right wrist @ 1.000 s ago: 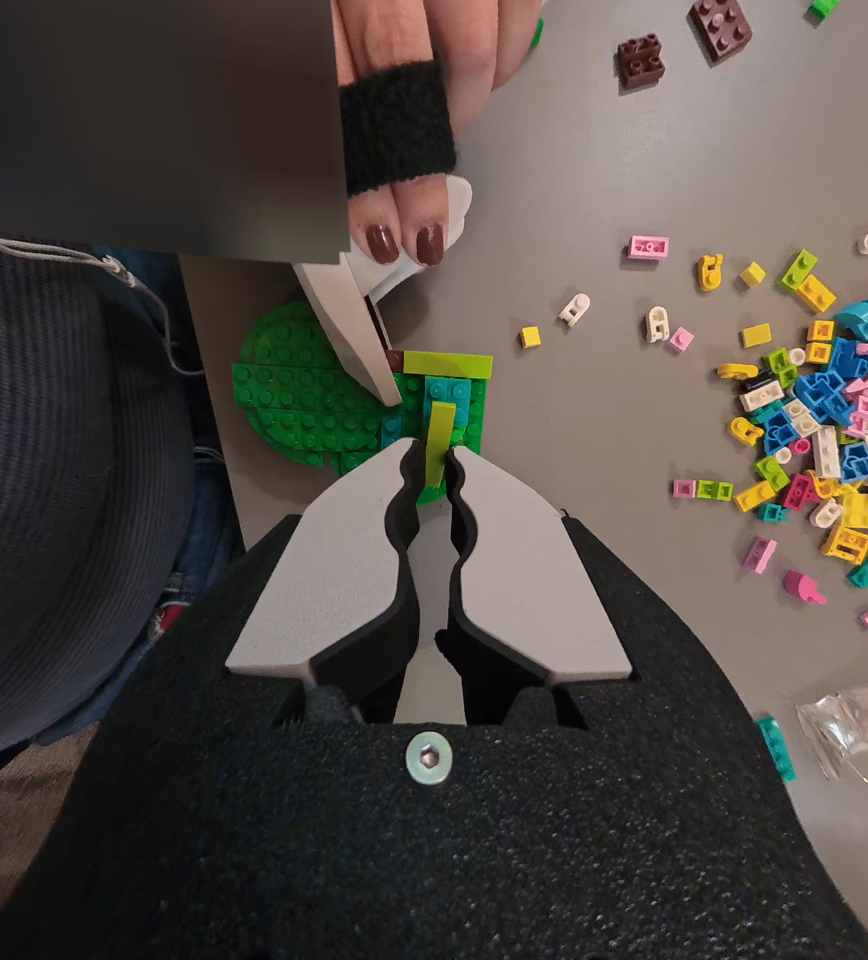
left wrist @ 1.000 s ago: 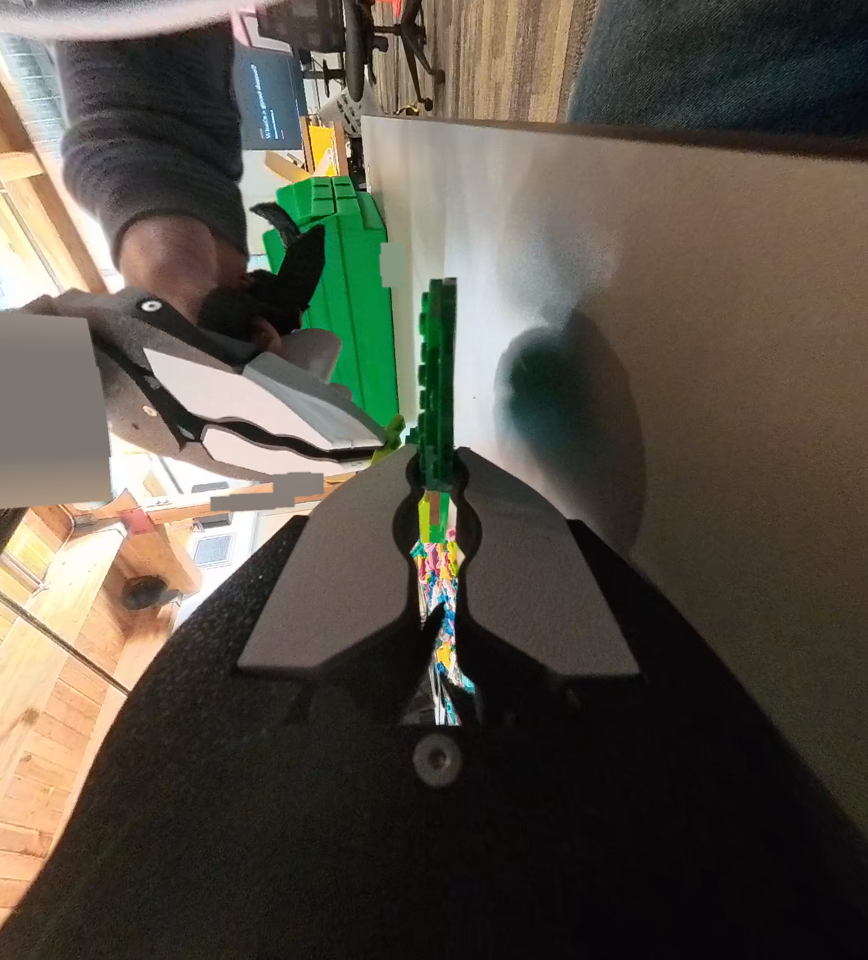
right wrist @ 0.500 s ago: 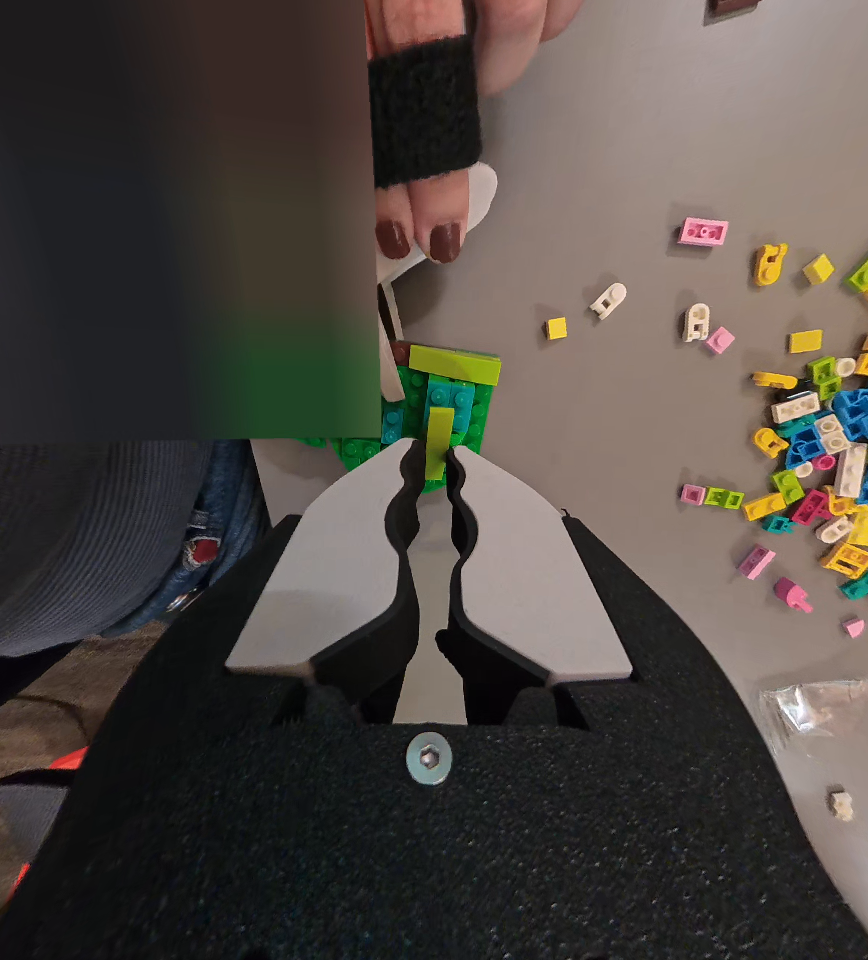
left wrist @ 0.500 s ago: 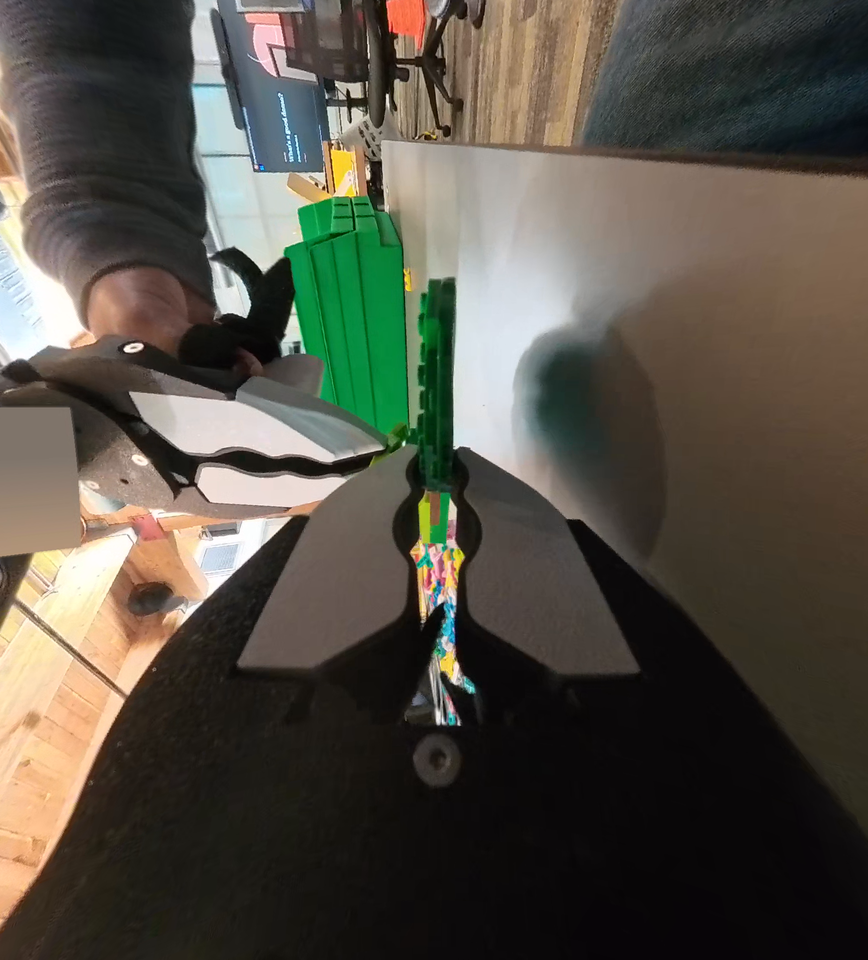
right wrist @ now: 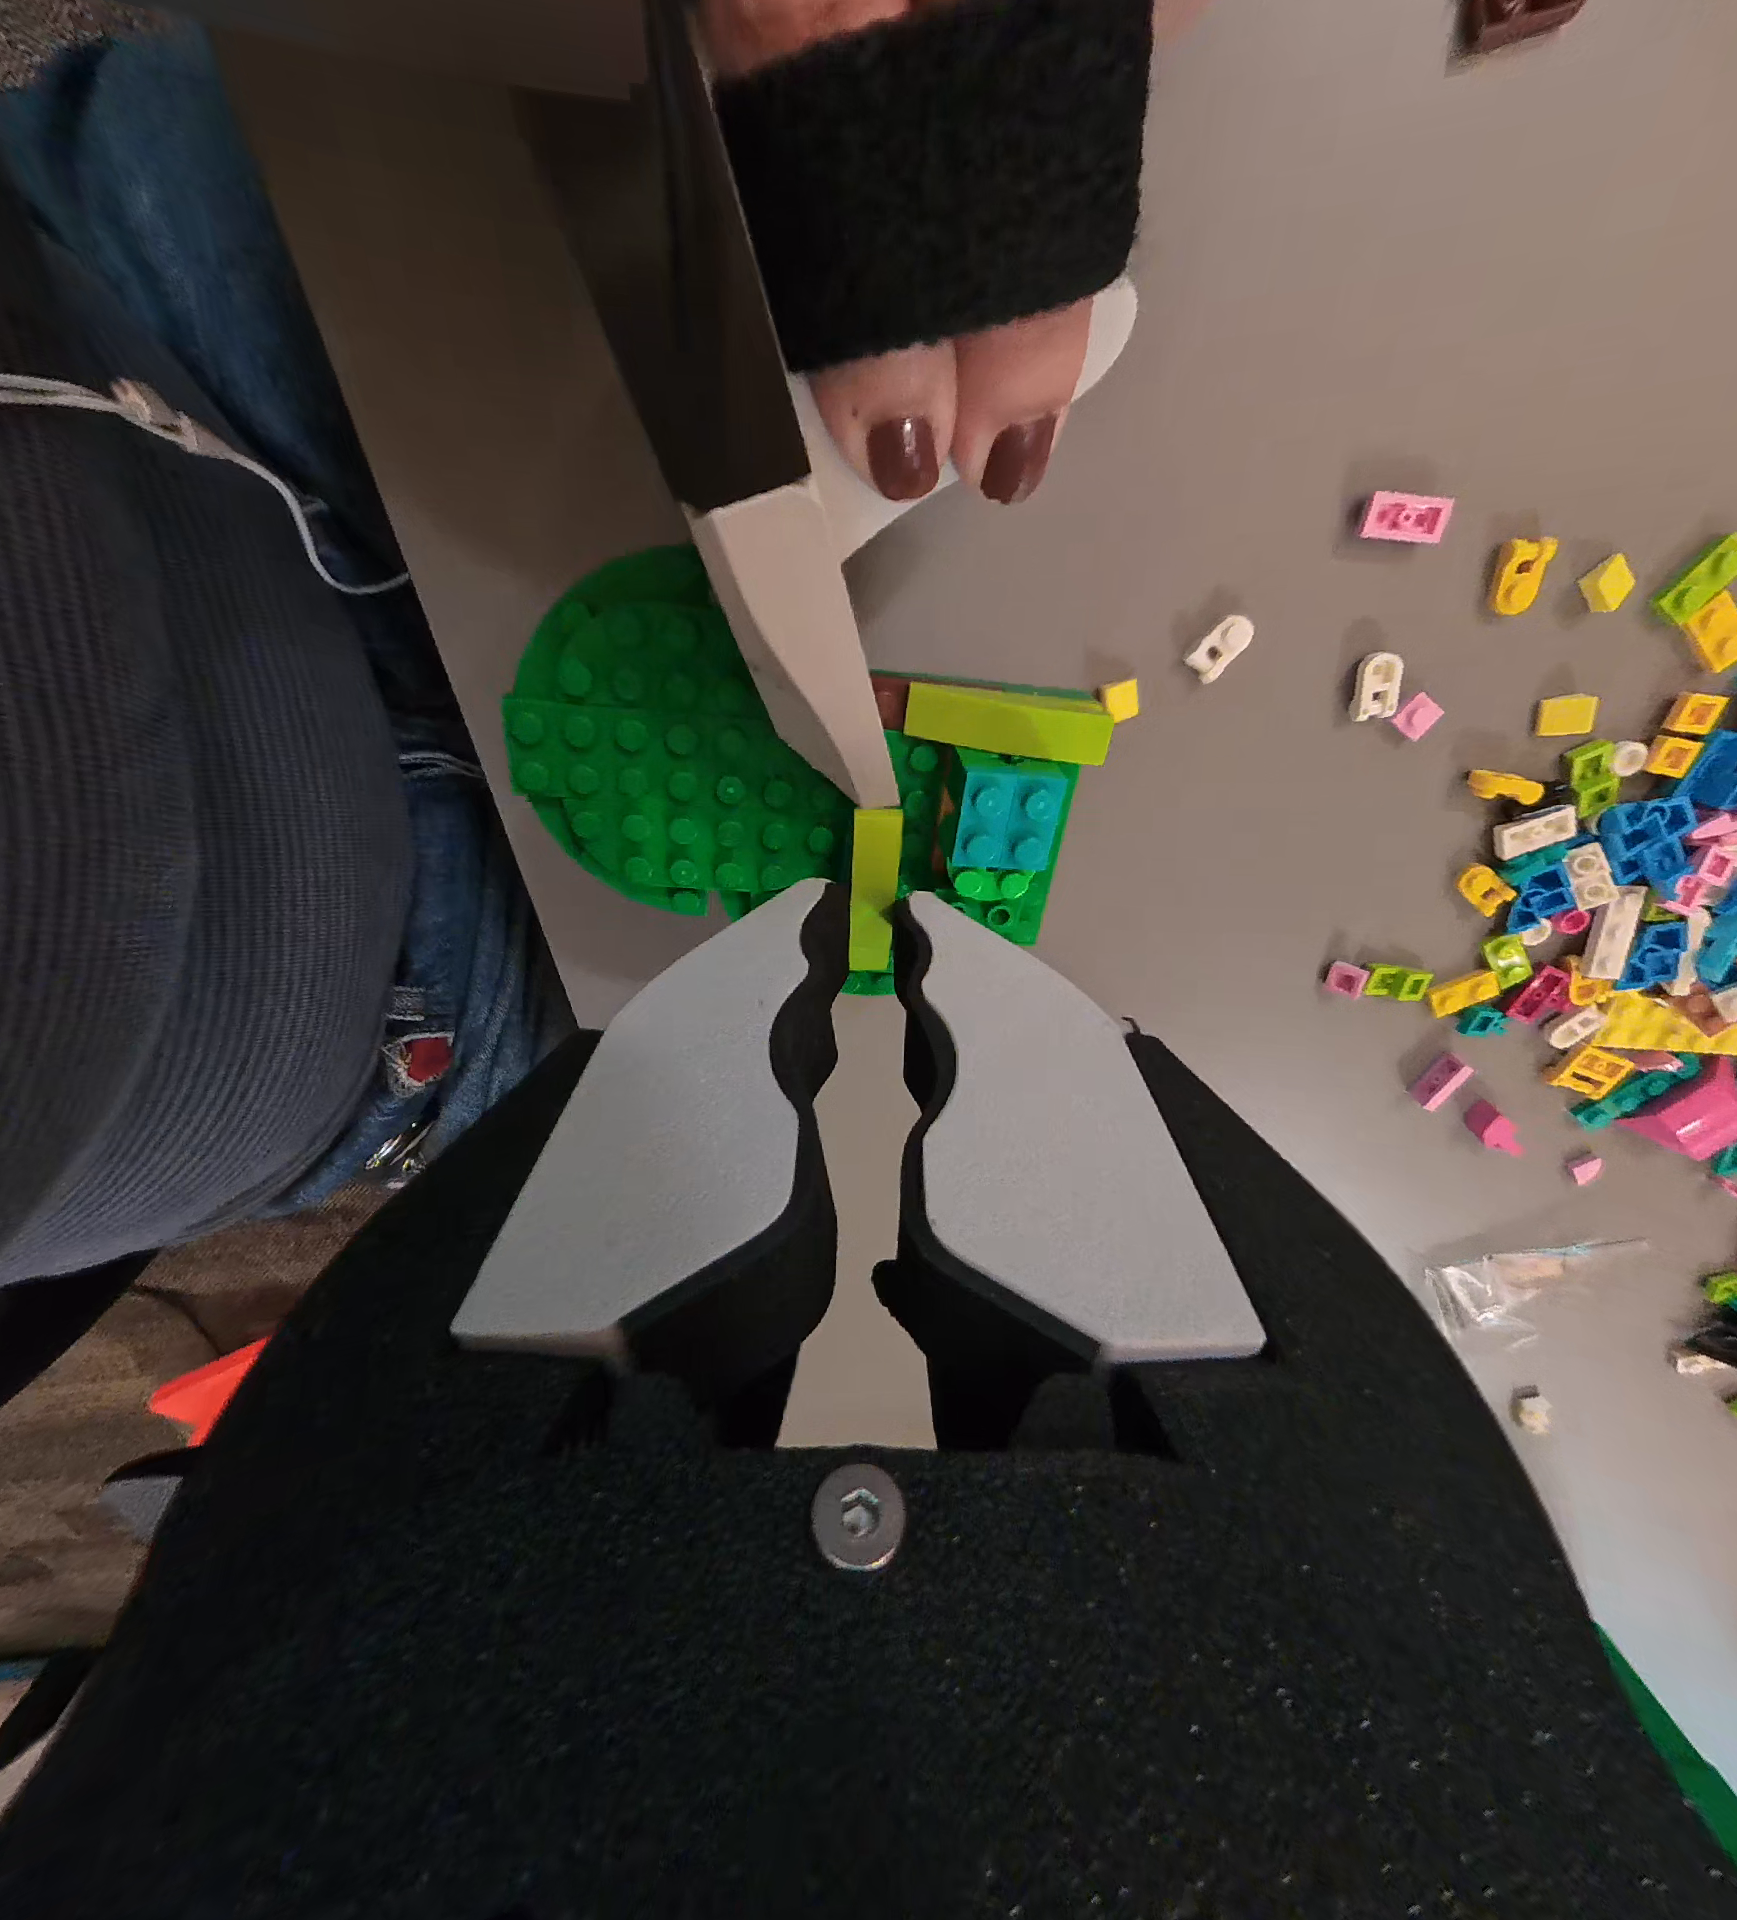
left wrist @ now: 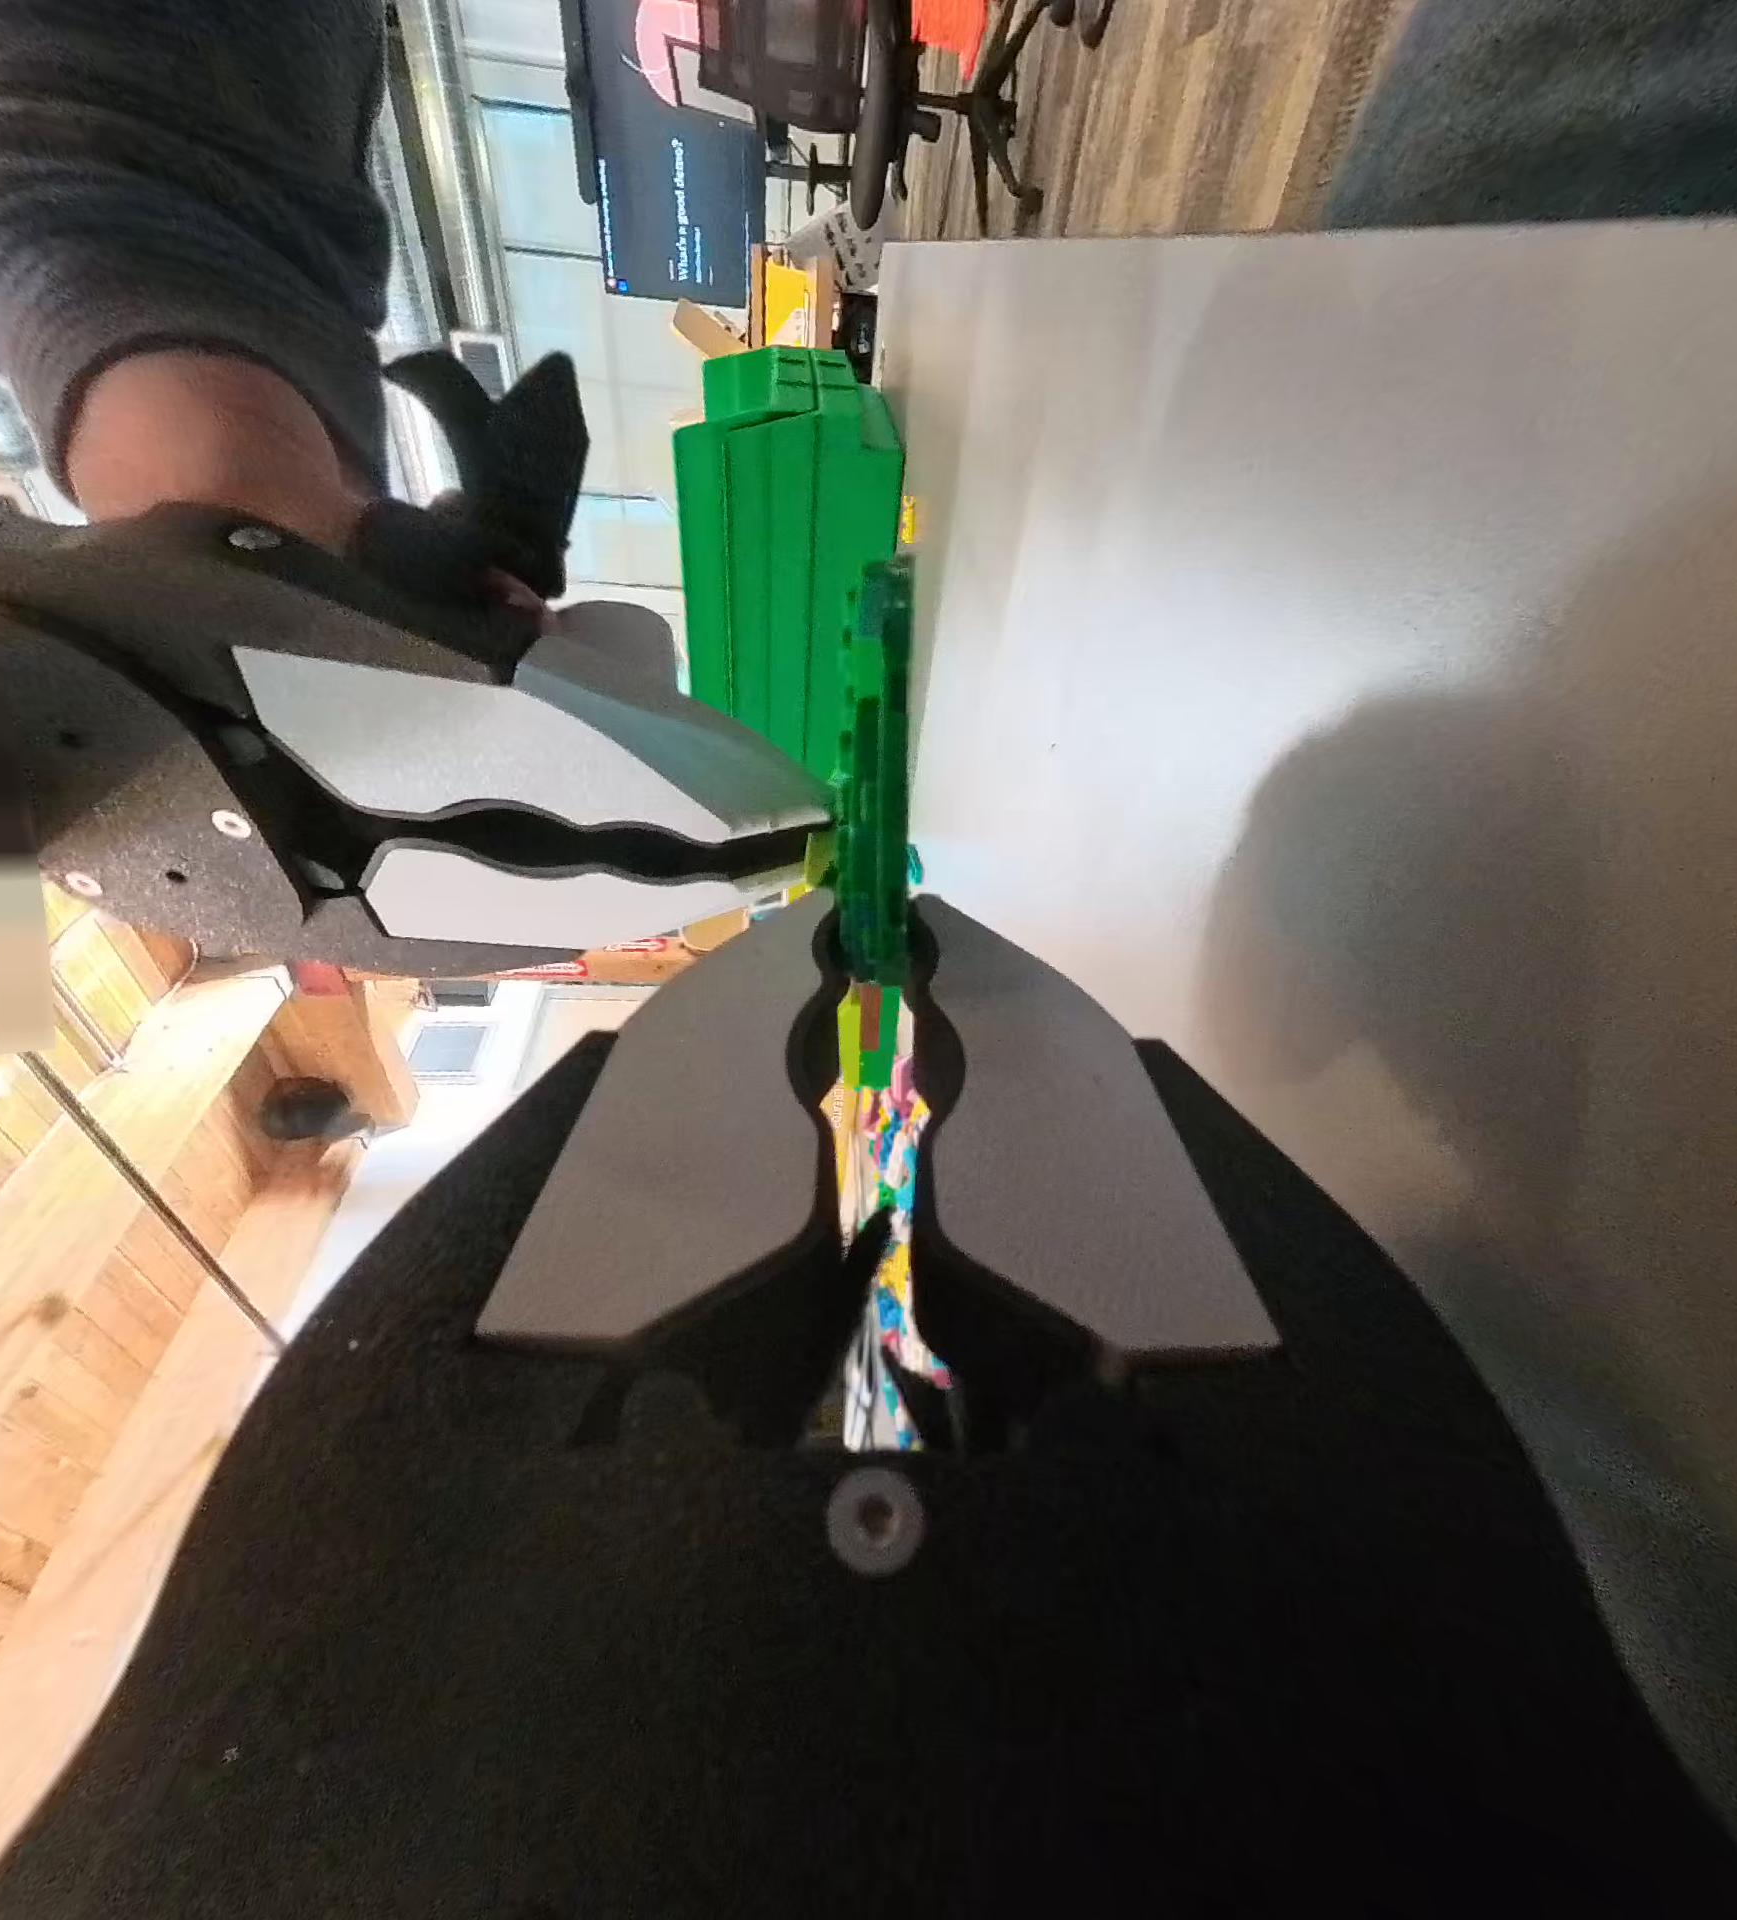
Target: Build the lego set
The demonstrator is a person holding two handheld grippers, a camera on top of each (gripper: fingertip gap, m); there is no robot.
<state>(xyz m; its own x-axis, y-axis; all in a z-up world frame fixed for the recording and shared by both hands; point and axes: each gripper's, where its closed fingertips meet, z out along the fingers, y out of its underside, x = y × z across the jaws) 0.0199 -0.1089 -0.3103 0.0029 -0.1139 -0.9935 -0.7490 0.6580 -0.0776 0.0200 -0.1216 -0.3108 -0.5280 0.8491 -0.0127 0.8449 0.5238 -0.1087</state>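
Pressing lime plate onto green base

Right gripper pinches it lengthwise; left gripper clamps the base's near-edge end.

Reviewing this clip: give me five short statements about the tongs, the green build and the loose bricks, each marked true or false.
1. The right tongs are shut on a lime green piece. True.
2. The left tongs are wide open and hold nothing. False: they are shut on the edge of the green build.
3. A turquoise brick sits on the green build. True.
4. The pile of loose bricks lies to the left of the build in the right wrist view. False: it lies to the right.
5. The lime green piece hangs far from the build. False: it is right at the build, over the green plate, though whether it is seated cannot be told.
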